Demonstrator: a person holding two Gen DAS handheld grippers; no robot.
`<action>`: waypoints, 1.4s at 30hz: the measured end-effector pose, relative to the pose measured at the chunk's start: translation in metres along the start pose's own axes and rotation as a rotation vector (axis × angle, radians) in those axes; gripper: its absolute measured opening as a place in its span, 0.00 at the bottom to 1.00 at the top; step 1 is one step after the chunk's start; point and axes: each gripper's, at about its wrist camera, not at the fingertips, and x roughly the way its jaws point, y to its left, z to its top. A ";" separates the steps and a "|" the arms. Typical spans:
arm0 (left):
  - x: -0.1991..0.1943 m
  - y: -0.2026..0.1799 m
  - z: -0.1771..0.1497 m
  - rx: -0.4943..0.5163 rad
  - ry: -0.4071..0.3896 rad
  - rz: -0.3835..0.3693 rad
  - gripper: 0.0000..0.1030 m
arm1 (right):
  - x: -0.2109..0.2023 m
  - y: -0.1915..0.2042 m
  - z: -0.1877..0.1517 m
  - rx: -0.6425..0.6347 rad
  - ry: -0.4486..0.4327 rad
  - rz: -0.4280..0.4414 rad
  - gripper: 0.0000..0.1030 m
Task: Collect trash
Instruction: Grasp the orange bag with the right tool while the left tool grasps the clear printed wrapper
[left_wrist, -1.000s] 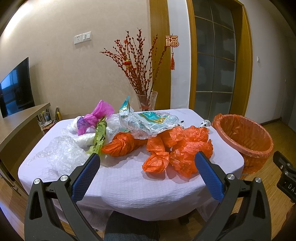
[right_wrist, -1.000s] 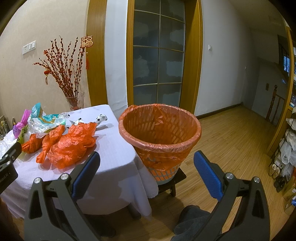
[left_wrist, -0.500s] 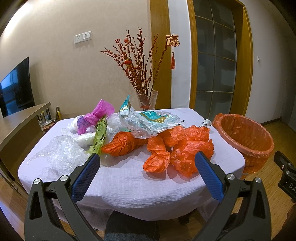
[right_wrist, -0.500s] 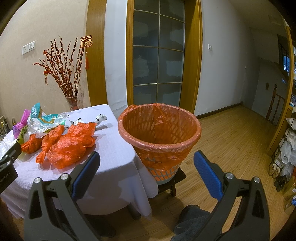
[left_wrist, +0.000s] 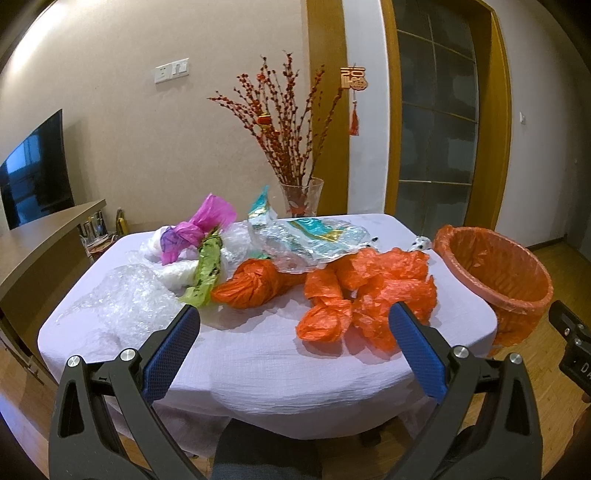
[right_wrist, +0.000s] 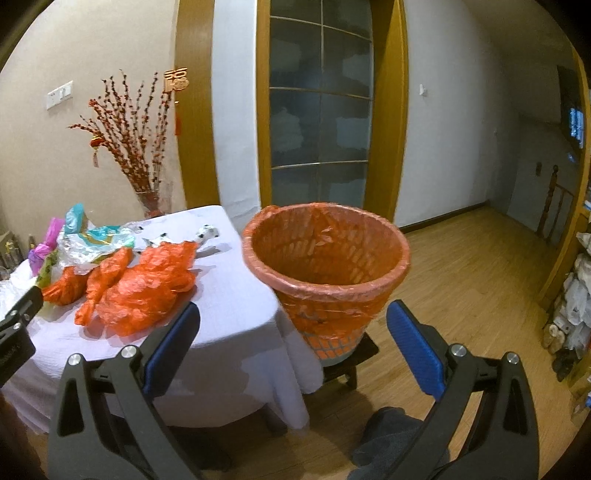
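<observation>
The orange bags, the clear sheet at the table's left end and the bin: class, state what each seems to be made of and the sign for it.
Orange bags: thin plastic film, slightly glossy; crumpled and knotted.
Clear sheet: apparently bubble wrap; transparent, with a pebbled surface.
Bin: probably rigid plastic lattice, showing through an orange film liner folded over its rim.

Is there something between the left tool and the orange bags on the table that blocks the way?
Nothing visible does. The left tool is open, and only bare tablecloth lies between it and the crumpled orange bags. The bubble wrap lies off to the left side, out of the path.
</observation>
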 end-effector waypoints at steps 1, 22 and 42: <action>0.001 0.003 -0.001 -0.004 0.000 0.007 0.98 | 0.002 0.003 0.001 0.001 0.002 0.020 0.96; 0.027 0.066 0.004 -0.084 0.023 0.088 0.98 | 0.112 0.105 0.026 -0.030 0.170 0.328 0.66; 0.071 0.038 0.051 -0.045 0.030 -0.025 0.73 | 0.108 0.081 0.022 -0.085 0.177 0.342 0.14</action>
